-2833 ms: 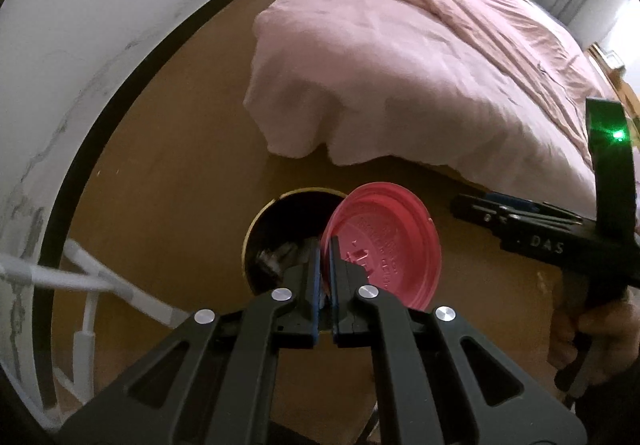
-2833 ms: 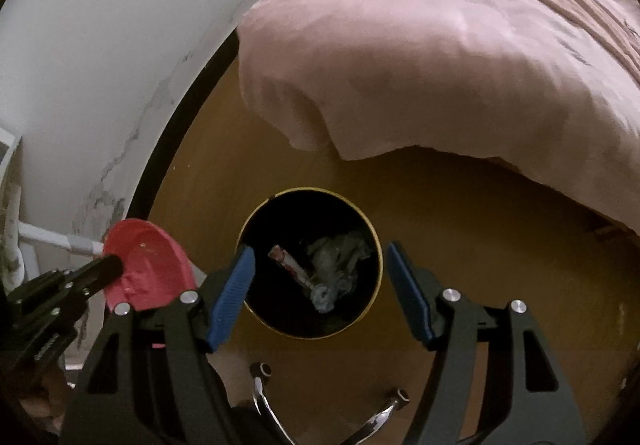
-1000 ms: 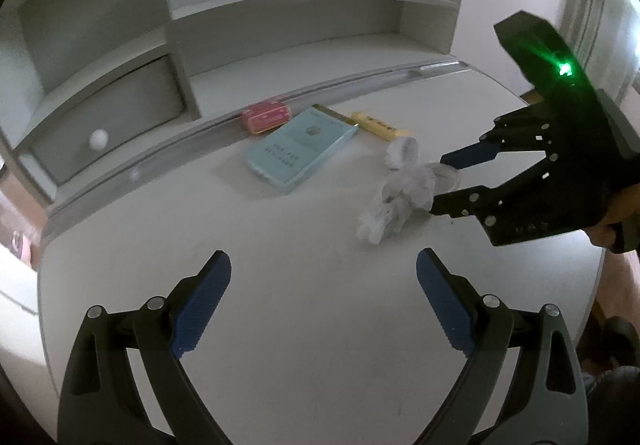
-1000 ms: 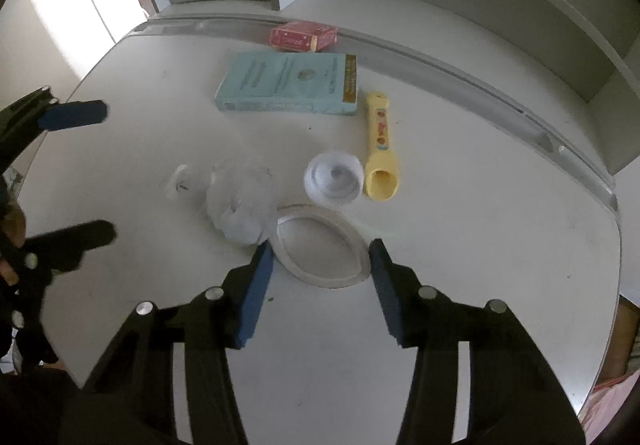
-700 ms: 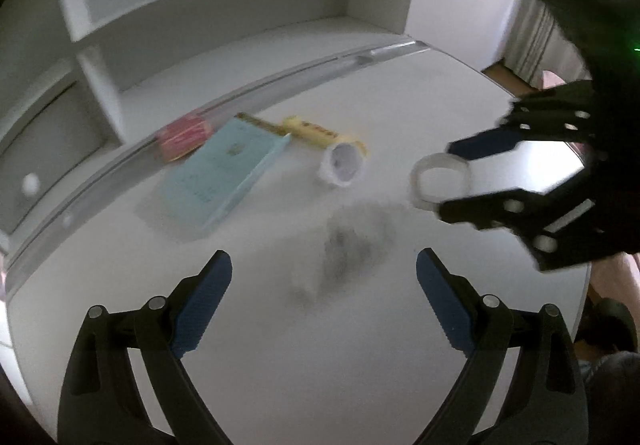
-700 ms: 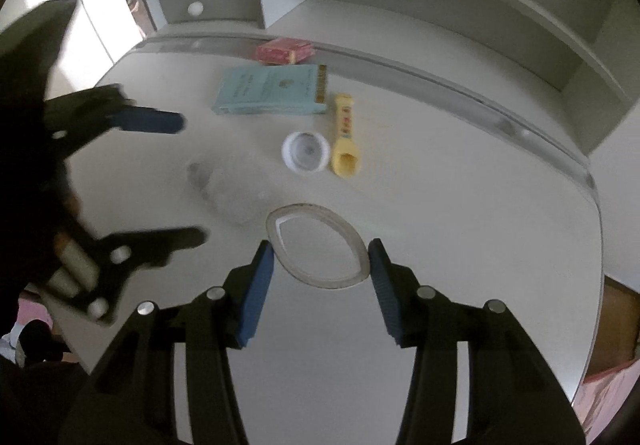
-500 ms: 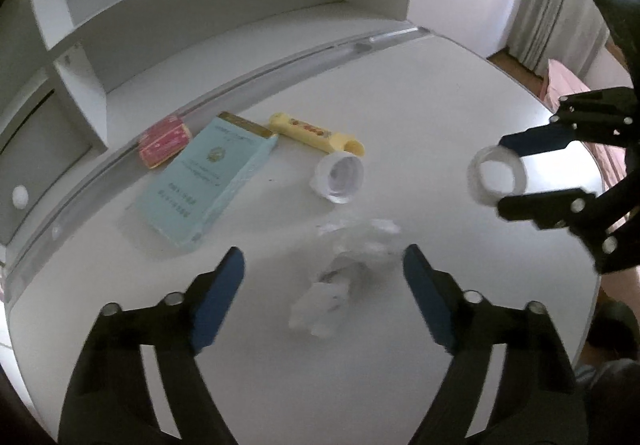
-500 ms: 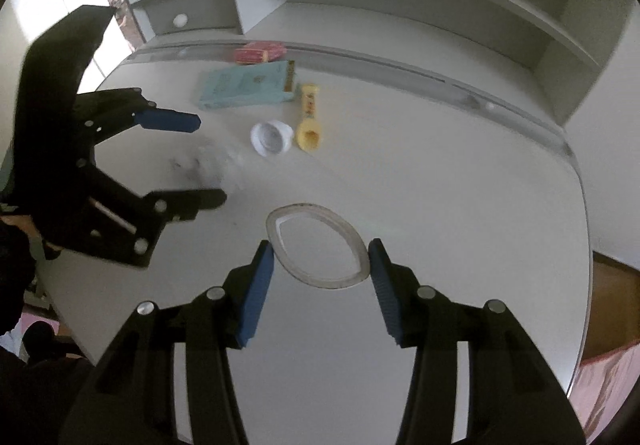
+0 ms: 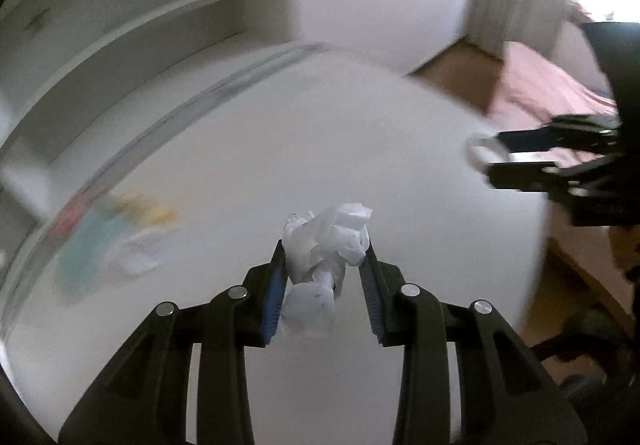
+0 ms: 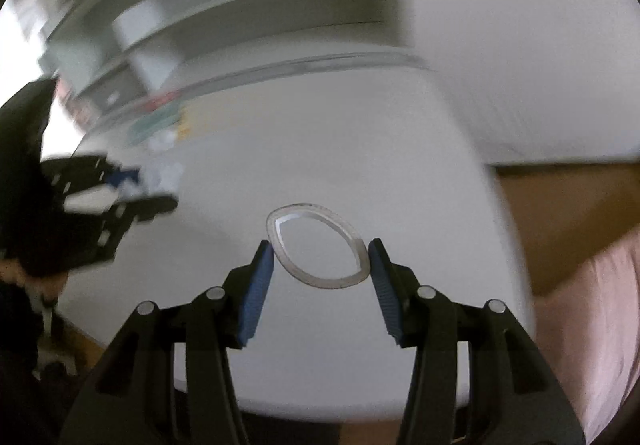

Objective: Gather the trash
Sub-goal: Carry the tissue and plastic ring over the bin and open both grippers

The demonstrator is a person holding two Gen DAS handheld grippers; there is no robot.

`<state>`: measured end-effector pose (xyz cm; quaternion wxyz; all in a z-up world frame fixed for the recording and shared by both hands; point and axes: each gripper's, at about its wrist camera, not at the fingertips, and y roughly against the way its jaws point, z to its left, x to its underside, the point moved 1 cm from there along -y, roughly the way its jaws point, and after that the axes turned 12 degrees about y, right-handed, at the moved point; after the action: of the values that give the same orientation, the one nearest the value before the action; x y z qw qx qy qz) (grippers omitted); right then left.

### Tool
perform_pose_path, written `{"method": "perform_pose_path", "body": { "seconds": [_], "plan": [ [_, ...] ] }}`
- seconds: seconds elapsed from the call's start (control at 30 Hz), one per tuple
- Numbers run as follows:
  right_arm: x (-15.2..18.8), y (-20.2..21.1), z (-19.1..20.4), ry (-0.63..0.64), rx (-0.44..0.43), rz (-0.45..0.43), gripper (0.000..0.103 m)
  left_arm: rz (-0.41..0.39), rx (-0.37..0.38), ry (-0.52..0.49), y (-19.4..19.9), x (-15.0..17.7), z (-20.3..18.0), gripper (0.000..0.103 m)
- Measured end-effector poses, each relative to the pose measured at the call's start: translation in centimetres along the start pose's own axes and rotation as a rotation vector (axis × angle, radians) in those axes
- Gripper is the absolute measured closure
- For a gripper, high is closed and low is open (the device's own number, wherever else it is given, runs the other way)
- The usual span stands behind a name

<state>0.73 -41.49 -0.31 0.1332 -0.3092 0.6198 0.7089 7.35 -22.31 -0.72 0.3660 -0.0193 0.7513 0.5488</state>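
Note:
My left gripper (image 9: 324,251) is shut on a crumpled white tissue (image 9: 324,245) and holds it above the white desk (image 9: 360,125). My right gripper (image 10: 320,255) is shut on a squashed white paper cup (image 10: 352,241), squeezed oval between its blue pads. The right gripper also shows at the right edge of the left wrist view (image 9: 496,155), with the cup in it. The left gripper shows at the left in the right wrist view (image 10: 148,185), with the tissue in it.
Blurred on the desk's far left lie a teal book (image 9: 84,245), a yellow tube (image 9: 156,211), a white cap (image 9: 138,253) and a red box (image 9: 68,219). White shelves (image 10: 240,5) stand behind. Brown floor (image 10: 560,213) and a pink bed (image 9: 560,85) lie to the right.
My left gripper has closed on the tissue and lifted it off the desk. Both grippers swing to the right, away from the shelves, and the right one keeps the cup.

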Motion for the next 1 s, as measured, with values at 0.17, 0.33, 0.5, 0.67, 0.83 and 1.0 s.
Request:
{"method": "perform_pose_path", "body": {
  "seconds": [0.17, 0.33, 0.5, 0.67, 0.83, 1.0],
  "plan": [
    [8.1, 3.9, -8.5, -0.223, 0.166, -0.002, 0.054, 0.024, 0.201, -0.089, -3.3, -1.0, -12.4, 0.069],
    [16.9, 6.0, -14.6, -0.4, 0.276, 0.052, 0.054, 0.094, 0.336, -0.17, -7.3, 0.0, -22.4, 0.069],
    [25.9, 4.9, -18.9, -0.563, 0.306, 0.127, 0.054, 0.173, 0.384, -0.223, -12.1, 2.5, -28.9, 0.069],
    [32.5, 0.5, -20.7, -0.661, 0.273, 0.212, 0.054, 0.281, 0.371, -0.238, -18.6, 4.9, -31.9, 0.069],
    [36.6, -3.4, -21.8, -0.727, 0.229, 0.283, 0.054, 0.348, 0.347, -0.23, -23.3, 6.3, -33.7, 0.069],
    [38.4, -4.9, -22.1, -0.762, 0.206, 0.306, 0.054, 0.383, 0.333, -0.231, -25.1, 7.1, -34.0, 0.069]
  ]
}}
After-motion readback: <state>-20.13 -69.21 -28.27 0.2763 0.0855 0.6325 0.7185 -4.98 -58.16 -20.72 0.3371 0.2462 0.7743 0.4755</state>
